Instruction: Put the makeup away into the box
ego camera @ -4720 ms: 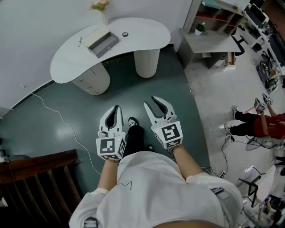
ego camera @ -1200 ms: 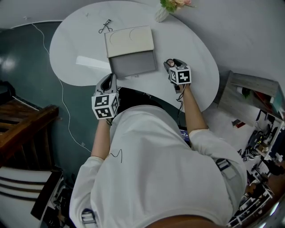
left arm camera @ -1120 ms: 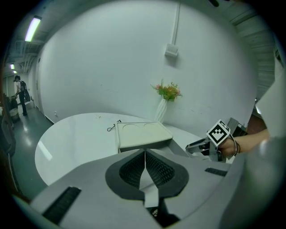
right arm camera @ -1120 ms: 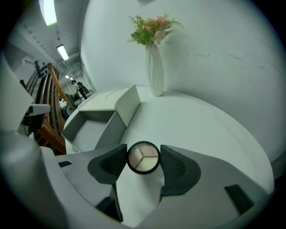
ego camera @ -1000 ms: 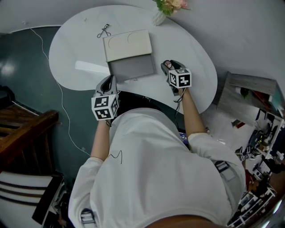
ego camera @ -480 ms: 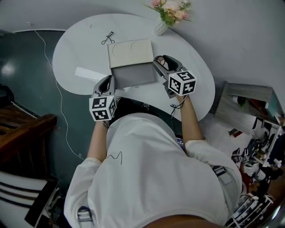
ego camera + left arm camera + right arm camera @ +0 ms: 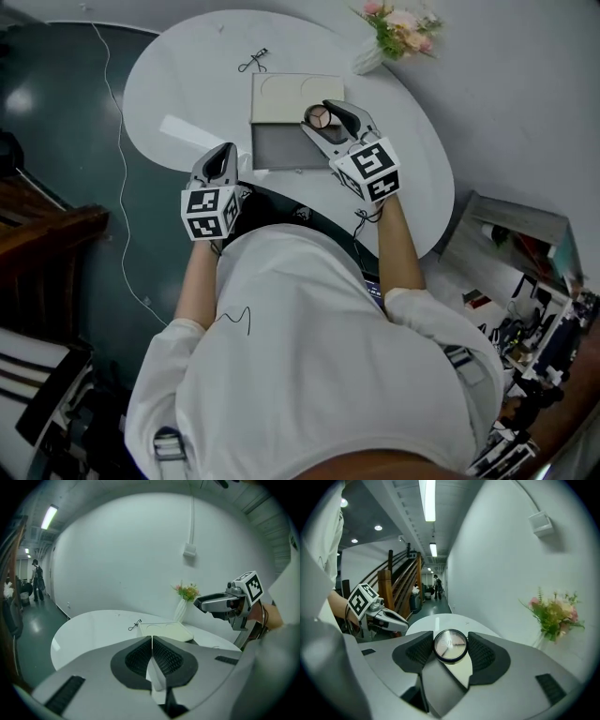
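A round glass-topped makeup compact (image 7: 319,116) (image 7: 450,645) sits between the pads of my right gripper (image 7: 324,114) (image 7: 450,647), which is shut on it. It hangs in the air over the open box (image 7: 287,146), whose cream lid (image 7: 295,94) (image 7: 166,631) lies folded back behind the grey tray. My left gripper (image 7: 222,162) (image 7: 152,654) is shut with nothing in it, at the table's near edge left of the box. The left gripper view shows the right gripper (image 7: 219,603) raised at the right. A black eyelash curler (image 7: 253,63) (image 7: 135,625) lies beyond the lid.
The white rounded table (image 7: 178,84) stands against a pale wall. A vase of pink flowers (image 7: 398,33) (image 7: 555,611) (image 7: 186,595) is at its far right corner. A dark wooden stair rail (image 7: 37,225) is at the left, and a cable (image 7: 117,187) runs over the green floor.
My right gripper has risen from the table at the box's right and swung left over the box, carrying the compact. The left gripper shifted slightly up.
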The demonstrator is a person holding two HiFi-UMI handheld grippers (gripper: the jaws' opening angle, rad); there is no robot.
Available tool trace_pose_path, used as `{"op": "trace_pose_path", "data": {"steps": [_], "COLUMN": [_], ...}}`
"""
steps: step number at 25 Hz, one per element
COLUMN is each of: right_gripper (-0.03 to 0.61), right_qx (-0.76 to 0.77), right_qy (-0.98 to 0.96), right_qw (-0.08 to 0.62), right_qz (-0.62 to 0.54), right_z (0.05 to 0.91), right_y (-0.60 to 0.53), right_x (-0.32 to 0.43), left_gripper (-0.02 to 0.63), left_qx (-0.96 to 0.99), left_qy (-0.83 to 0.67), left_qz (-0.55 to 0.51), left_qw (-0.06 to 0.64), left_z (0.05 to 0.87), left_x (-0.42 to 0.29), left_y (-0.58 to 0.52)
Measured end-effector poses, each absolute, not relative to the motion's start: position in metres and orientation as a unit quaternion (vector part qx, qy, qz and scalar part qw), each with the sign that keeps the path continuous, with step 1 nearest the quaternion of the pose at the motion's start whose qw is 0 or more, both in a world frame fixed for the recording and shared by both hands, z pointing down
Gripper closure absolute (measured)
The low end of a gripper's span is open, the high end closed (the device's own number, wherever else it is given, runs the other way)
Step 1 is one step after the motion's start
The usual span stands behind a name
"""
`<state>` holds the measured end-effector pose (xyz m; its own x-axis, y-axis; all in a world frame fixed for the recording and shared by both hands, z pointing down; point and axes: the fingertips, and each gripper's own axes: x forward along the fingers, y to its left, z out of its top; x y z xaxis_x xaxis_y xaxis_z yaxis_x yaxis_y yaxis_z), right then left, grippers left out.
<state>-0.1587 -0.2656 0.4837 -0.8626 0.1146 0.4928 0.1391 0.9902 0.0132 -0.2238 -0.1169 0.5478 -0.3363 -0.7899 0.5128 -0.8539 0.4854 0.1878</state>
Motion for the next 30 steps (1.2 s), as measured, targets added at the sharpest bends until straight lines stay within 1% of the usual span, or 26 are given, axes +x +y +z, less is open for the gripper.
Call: {"op": "trace_pose_path", "data": {"steps": [11, 15, 21, 25, 30], "right_gripper": [0.347, 0.347, 0.347, 0.347, 0.347], "right_qx": [-0.189, -0.224, -0.26, -0.272, -0.279], "right_qy": [-0.929, -0.903, -0.858, -0.837, -0.816], "right_qw": [0.31, 0.355, 0.436, 0.466, 0.5], "right_qz": [-0.076, -0.089, -0.079, -0.085, -0.07], "right_z": [0.517, 0.545, 0.603, 0.629, 0.658], "right_y": [-0.197, -0.181, -0.166, -0.156, -0.152], "right_x": [-0.195, -0.196, -0.192, -0.191, -0.187], "left_gripper": [0.589, 0.589, 0.589, 0.589, 0.589], "left_qx": [0.449, 0.432, 0.413, 0.408, 0.403], "left_qy": [-0.839, -0.843, -0.844, -0.841, -0.844], "left_qz": [0.027, 0.016, -0.018, -0.023, -0.022], "left_qw": [0.308, 0.32, 0.343, 0.356, 0.353], "left_z": [0.57, 0.579, 0.593, 0.6, 0.6], "left_x": [-0.231, -0.228, -0.224, -0.226, -0.227], "left_y": [-0.065, -0.052, -0.04, -0.032, -0.029]}}
